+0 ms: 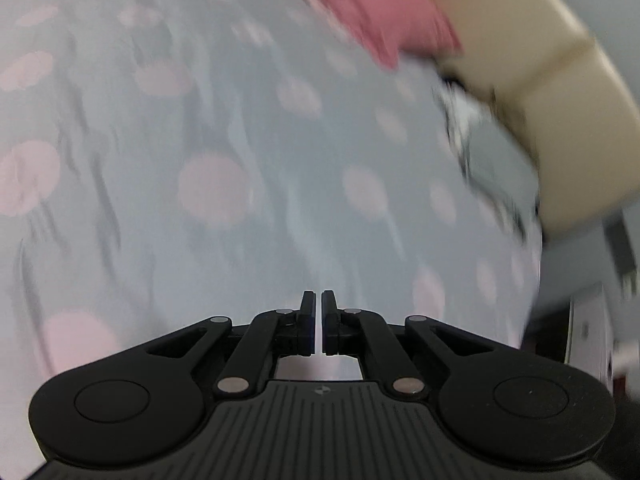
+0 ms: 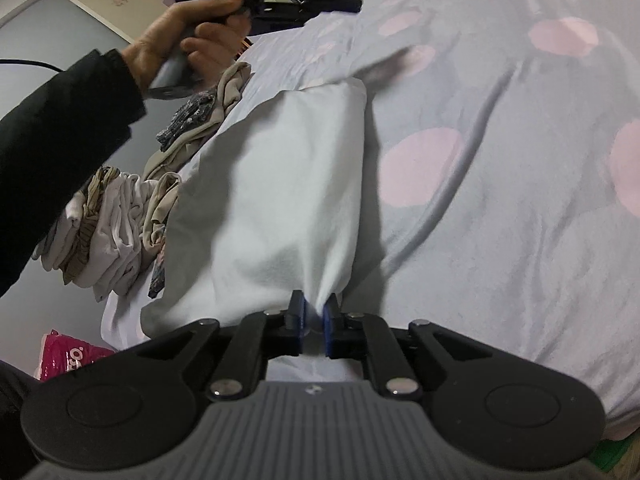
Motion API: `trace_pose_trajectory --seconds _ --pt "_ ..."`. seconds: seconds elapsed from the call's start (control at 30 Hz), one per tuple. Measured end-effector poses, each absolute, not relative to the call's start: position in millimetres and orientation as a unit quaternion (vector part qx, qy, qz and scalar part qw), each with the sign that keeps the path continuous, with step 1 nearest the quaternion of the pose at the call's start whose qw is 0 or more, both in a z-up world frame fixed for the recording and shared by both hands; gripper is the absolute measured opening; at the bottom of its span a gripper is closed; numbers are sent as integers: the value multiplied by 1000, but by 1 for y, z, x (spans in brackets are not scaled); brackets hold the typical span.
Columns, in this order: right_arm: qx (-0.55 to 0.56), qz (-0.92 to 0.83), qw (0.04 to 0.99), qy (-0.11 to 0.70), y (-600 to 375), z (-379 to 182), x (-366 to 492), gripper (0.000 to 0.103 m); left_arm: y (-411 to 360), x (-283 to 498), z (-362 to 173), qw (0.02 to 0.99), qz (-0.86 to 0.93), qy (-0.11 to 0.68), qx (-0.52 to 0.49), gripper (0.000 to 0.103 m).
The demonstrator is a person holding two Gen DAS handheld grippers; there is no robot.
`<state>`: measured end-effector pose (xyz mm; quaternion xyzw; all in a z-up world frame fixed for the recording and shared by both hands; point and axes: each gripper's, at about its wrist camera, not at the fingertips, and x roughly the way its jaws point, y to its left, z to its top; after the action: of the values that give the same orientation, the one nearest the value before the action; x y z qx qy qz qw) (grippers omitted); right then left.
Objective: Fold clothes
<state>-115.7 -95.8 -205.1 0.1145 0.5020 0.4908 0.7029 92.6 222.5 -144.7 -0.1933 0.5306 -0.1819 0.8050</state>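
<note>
white cotton garment (image 2: 280, 184) lies on the bed (image 2: 500, 240), already folded into a long narrow panel running away from the right wrist camera. right tongs (image 2: 313, 312) are clamped on its near corner, cloth bunched between the blue pads (image 2: 328, 320) and pulled a little taut there

left tongs (image 1: 319, 320) are closed with nothing in them, only a thin slit of light between the jaws. in the left wrist view they point down at bare polka-dot bedspread, picture badly blurred, pink fabric (image 1: 372, 12) and a cream headboard (image 1: 560, 100) at the far edge. from the right wrist view the person's left hand (image 2: 192, 36) holds that tool up above the far end of the garment, well clear of it

pile of unfolded clothes (image 2: 120, 216) sits at the bed edge, just beside the white panel

step in hand, as i read it: mid-fold on the white piece, lengthwise folds done, crosswise fold pending

next move probably needs the left tongs to open, come down and take the other near corner or pin the middle, then the near end carried over toward the far end. risk: single-corner grip drags the panel askew and undoes the side folds
</note>
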Motion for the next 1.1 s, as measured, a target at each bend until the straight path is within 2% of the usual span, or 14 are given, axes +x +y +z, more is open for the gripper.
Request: trace_pose_trajectory --seconds 0.13,0.3,0.37,0.4,0.43,0.57,0.73,0.9,0.93,0.97,1.0,1.03,1.07,1.1 --pt "113 490 700 507 -100 -204 -113 18 223 72 -148 780 -195 575 -148 44" --pt "105 491 702 505 -100 -201 -115 18 212 58 -166 755 -222 606 -122 44" --pt "102 491 704 504 -100 -200 -116 18 210 55 -172 744 -218 621 -119 38" --pt "99 491 704 503 -100 -199 -116 18 209 55 -176 737 -214 629 -120 31" --pt "96 491 705 502 -100 -198 -115 18 208 55 -180 731 -211 637 -122 16" --pt "92 494 702 505 -99 -198 -115 18 210 61 -181 752 -204 607 -156 1" --pt "92 492 701 508 -100 -201 -114 15 230 64 -187 787 -195 537 -234 0" --pt "79 489 705 507 -94 -199 -117 18 240 49 -155 854 -94 474 -196 0" --pt "75 488 706 507 -94 -198 -118 19 243 39 -142 865 -72 466 -170 6" --pt "72 488 707 507 -93 -197 -118 21 243 25 -128 879 -54 455 -136 19" --pt "67 488 708 506 -93 -195 -119 28 246 13 -119 888 -49 444 -111 27" --pt "62 488 711 503 -93 -193 -118 32 248 -3 -111 897 -47 430 -87 46" --pt "59 488 714 499 -94 -191 -118 36 252 -24 -104 907 -47 414 -68 57" --pt "56 488 717 495 -94 -188 -116 36 256 -39 -100 911 -46 406 -63 57"
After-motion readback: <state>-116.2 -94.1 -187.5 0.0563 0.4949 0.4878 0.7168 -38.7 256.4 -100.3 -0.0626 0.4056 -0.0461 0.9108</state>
